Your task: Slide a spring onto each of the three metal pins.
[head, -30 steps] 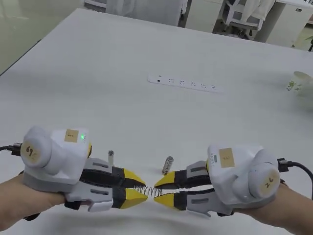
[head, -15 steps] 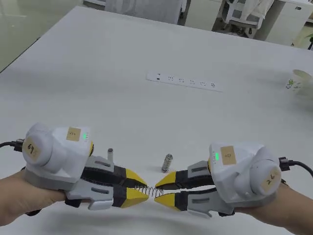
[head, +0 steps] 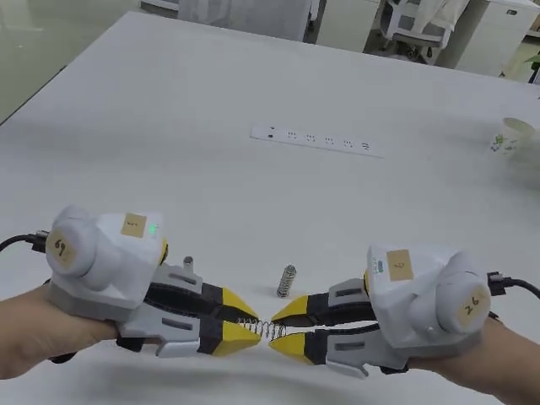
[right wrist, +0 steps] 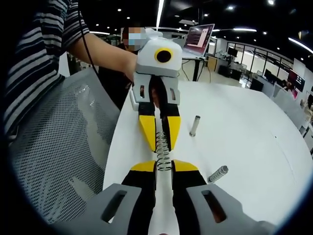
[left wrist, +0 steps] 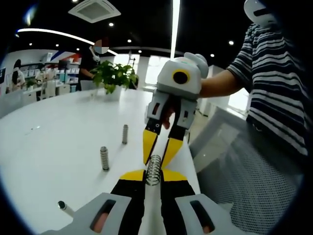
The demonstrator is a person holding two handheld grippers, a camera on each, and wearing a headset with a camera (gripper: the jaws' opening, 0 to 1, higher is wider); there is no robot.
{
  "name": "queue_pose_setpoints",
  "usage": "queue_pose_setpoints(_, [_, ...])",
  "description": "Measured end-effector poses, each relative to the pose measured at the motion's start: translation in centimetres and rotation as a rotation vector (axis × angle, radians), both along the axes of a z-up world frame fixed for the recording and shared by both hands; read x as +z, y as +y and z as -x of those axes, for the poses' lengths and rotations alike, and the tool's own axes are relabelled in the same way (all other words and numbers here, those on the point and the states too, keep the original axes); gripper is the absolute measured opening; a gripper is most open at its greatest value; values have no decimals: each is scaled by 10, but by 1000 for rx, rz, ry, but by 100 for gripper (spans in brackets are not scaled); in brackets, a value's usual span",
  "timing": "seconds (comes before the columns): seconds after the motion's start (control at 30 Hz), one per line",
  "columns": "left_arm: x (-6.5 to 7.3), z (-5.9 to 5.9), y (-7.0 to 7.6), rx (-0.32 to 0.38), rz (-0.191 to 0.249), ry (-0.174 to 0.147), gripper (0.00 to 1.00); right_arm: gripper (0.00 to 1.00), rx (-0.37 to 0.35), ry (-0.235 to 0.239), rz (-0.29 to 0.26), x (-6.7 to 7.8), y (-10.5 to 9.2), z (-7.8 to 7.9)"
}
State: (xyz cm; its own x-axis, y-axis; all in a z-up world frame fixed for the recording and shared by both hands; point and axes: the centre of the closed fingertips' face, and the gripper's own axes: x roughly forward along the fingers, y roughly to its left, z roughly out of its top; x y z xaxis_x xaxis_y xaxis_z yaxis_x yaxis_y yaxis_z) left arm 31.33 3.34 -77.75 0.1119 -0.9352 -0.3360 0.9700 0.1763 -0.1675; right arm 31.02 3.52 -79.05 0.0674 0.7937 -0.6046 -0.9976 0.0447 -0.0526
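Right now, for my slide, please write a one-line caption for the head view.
The left gripper and right gripper pinch one spring between them, near a spring-covered pin and a bare pin.

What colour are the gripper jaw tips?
Yellow, clearest in the head view on the left gripper and right gripper, both clamped on the spring.

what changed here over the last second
Almost nothing; the shift in the picture is the head camera's. The left gripper and right gripper still hold the spring between their tips, about where they were. The sprung pin and the bare pin stand as before.
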Motion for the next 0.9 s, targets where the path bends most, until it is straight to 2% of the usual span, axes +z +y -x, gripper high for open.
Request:
queue_pose_setpoints(0.17, [0, 0, 0, 0, -2, 1, 3, 11, -11, 14, 8, -5, -4, 2])
queue_pose_setpoints(0.3, [-2, 2, 1, -7, -10, 0, 3, 8, -21, 5, -3, -4, -4, 1])
queue_pose_setpoints(0.37, [-1, 2, 1, -7, -6, 2, 3, 8, -27, 27, -4, -5, -4, 1])
queue_pose_setpoints(0.47, [-2, 3, 1, -8, -11, 0, 3, 8, -28, 28, -8, -5, -4, 1])
queue_pose_setpoints(0.8, [-1, 0, 3, 5, -13, -4, 3, 7, -31, -9, -19, 5, -2, -2])
queue_pose_setpoints(0.87, [-7, 2, 5, -12, -54, -23, 2, 7, -32, -15, -32, 9, -2, -3])
queue_pose_setpoints(0.9, [-7, 1, 4, -6, -52, -26, 2, 7, -28, -2, -47, 13, 0, -1])
